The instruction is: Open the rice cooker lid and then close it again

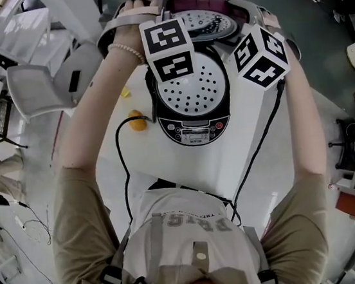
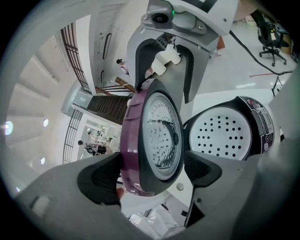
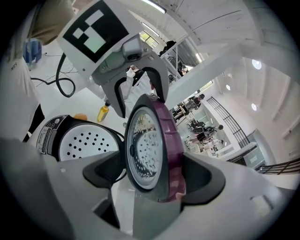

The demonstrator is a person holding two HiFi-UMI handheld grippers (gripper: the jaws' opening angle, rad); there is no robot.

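Note:
A black rice cooker stands on the white table, with a white perforated tray showing in its pot. Its lid stands raised at the back: purple outer shell, silver dotted inner plate. My left gripper holds the lid's left edge and my right gripper its right edge. In the left gripper view the lid sits edge-on between the jaws of the left gripper. In the right gripper view the lid is likewise clamped by the right gripper.
An orange fruit and a small yellow item lie left of the cooker. A black power cord runs down the table's left side. A white chair stands off to the left.

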